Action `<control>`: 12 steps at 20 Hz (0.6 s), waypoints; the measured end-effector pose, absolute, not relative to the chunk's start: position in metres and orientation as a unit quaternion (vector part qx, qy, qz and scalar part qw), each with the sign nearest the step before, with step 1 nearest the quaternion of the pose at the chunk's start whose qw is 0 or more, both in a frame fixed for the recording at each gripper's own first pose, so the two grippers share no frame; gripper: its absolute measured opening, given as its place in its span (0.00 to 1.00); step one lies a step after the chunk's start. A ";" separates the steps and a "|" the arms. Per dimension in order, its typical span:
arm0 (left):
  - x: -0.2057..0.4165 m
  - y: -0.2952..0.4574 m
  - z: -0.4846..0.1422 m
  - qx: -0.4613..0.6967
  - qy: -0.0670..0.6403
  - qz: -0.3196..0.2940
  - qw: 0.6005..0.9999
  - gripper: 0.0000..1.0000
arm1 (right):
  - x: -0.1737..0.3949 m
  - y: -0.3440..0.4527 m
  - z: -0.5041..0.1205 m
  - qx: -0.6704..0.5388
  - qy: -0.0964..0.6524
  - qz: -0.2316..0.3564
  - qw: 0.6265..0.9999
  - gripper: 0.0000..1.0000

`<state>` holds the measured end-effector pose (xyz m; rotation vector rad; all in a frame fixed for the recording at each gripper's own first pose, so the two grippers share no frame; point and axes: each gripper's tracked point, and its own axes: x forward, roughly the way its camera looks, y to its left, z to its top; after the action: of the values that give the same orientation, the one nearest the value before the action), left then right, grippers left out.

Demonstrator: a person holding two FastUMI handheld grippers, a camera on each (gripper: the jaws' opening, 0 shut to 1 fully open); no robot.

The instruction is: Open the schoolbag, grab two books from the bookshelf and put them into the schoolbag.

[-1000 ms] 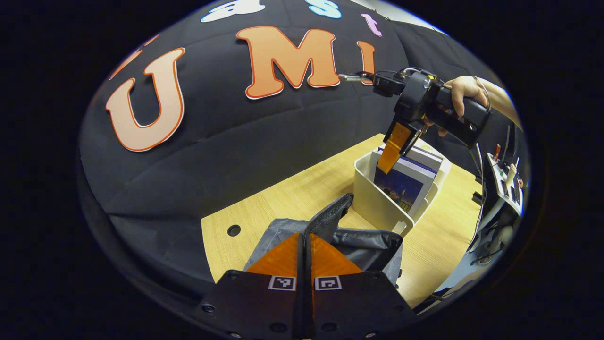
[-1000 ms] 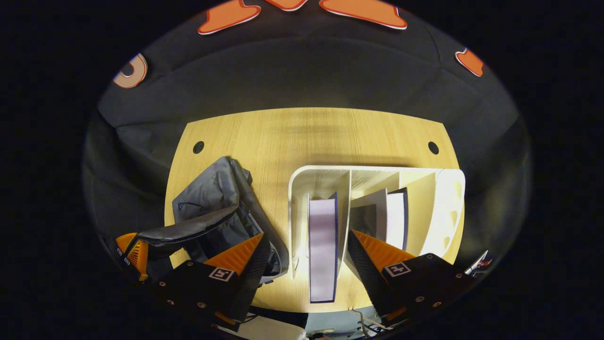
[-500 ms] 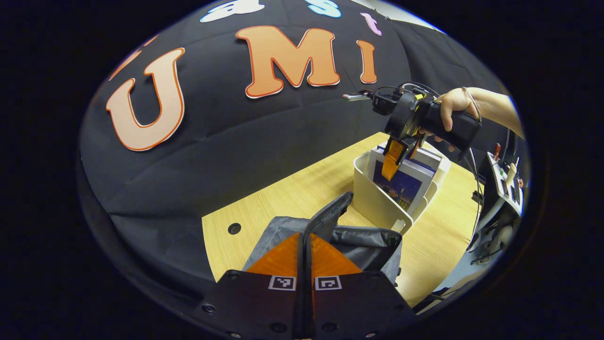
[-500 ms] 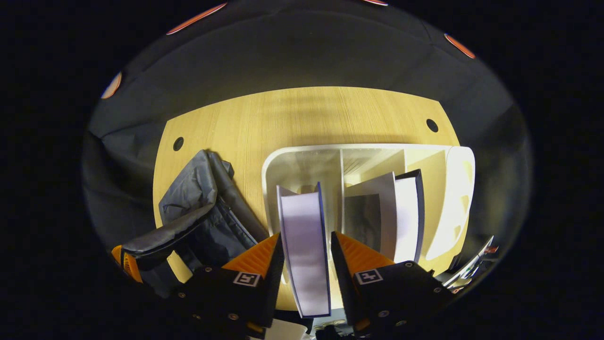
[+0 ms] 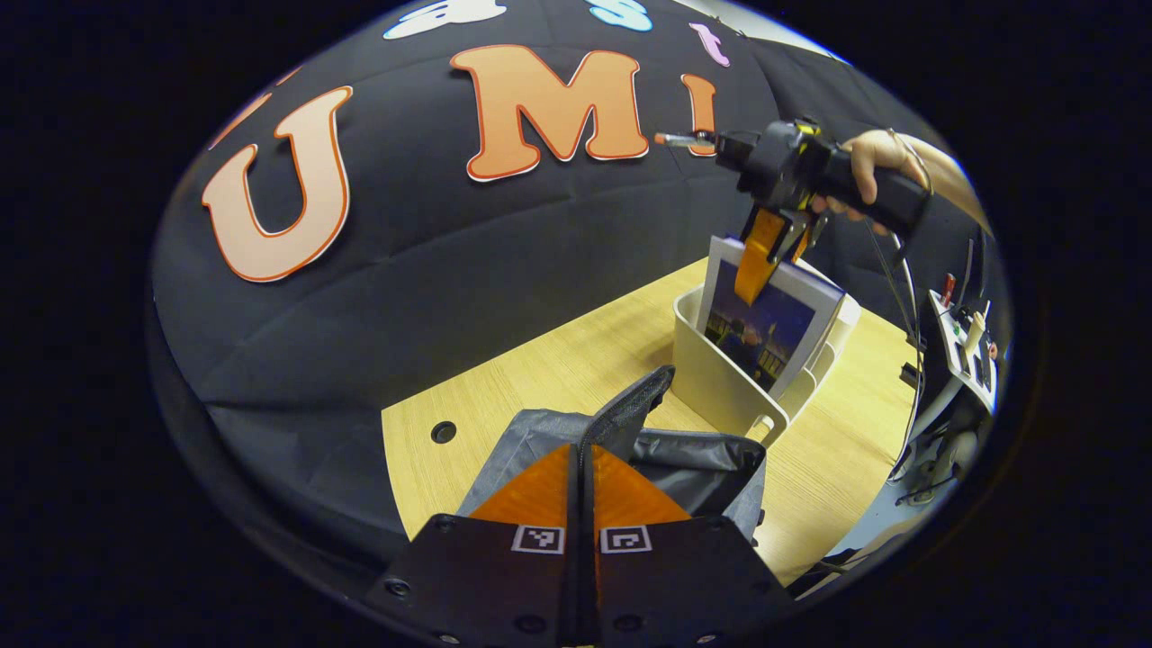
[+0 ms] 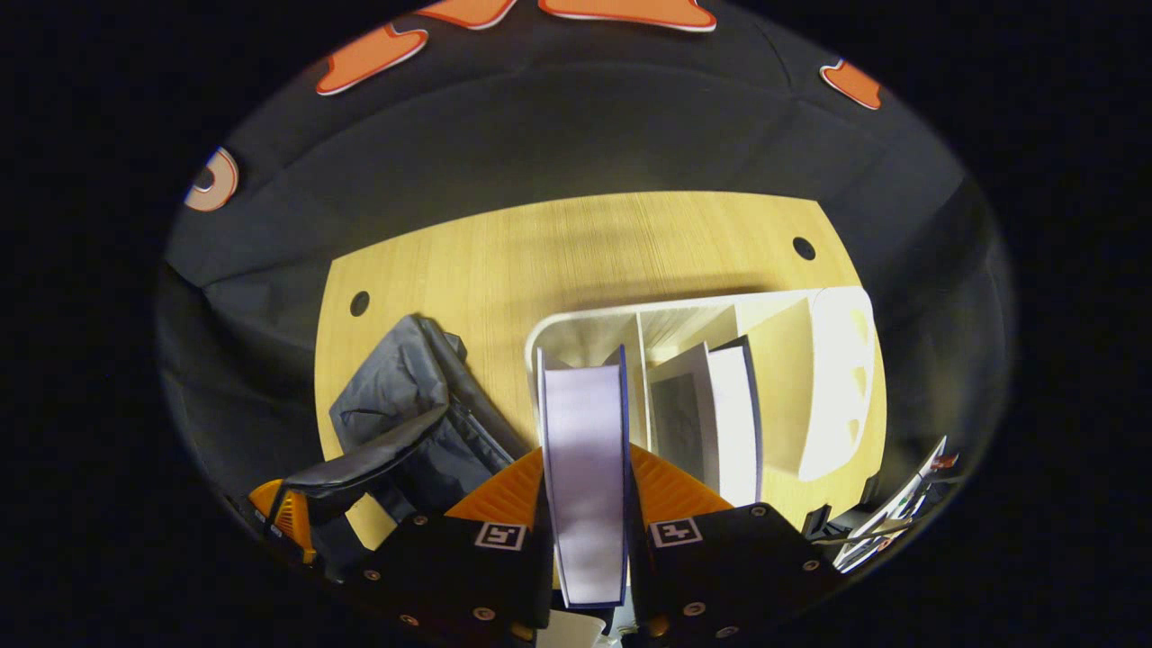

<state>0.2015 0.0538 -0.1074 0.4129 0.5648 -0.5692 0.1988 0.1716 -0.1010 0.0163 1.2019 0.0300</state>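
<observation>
My right gripper [image 6: 585, 457] is shut on a thick blue-covered book [image 6: 583, 405] and holds it upright, partly raised out of the left slot of the white bookshelf [image 6: 837, 360]. In the left gripper view the same book [image 5: 765, 319] sticks up from the bookshelf [image 5: 720, 382] under the right gripper [image 5: 765, 265]. Another book [image 6: 729, 405] leans in the middle slot. The grey schoolbag [image 5: 693, 459] lies left of the shelf. My left gripper [image 5: 580, 463] is shut on its flap and holds it up. That left gripper [image 6: 283, 508] also appears beside the schoolbag [image 6: 405, 396].
The wooden table [image 6: 585, 252] has two cable holes near its far edge, and black cloth hangs behind it. A person's hand [image 5: 868, 162] holds the right gripper. Equipment and cables [image 5: 963, 346] stand off the table's right end.
The right gripper came down over the book, shut on it and has drawn it upward out of the shelf slot. The left gripper has stayed shut on the bag's flap.
</observation>
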 end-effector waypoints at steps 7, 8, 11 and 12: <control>0.199 0.051 -0.117 0.196 0.271 -0.277 0.901 0.00 | 0.180 0.162 0.000 0.003 0.512 0.001 0.859 0.34; 0.201 0.054 -0.119 0.200 0.270 -0.274 0.901 0.01 | 0.175 0.158 0.012 0.003 0.504 -0.002 0.864 0.34; 0.203 0.055 -0.118 0.205 0.269 -0.276 0.900 0.00 | 0.153 0.150 0.038 0.010 0.485 -0.008 0.874 0.34; 0.203 0.054 -0.119 0.208 0.269 -0.277 0.899 0.00 | 0.143 0.148 0.044 0.014 0.479 -0.007 0.877 0.34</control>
<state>0.2028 0.0543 -0.1186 0.4301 0.5560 -0.5729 0.1426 0.1480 0.0442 0.0295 1.0002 -0.0142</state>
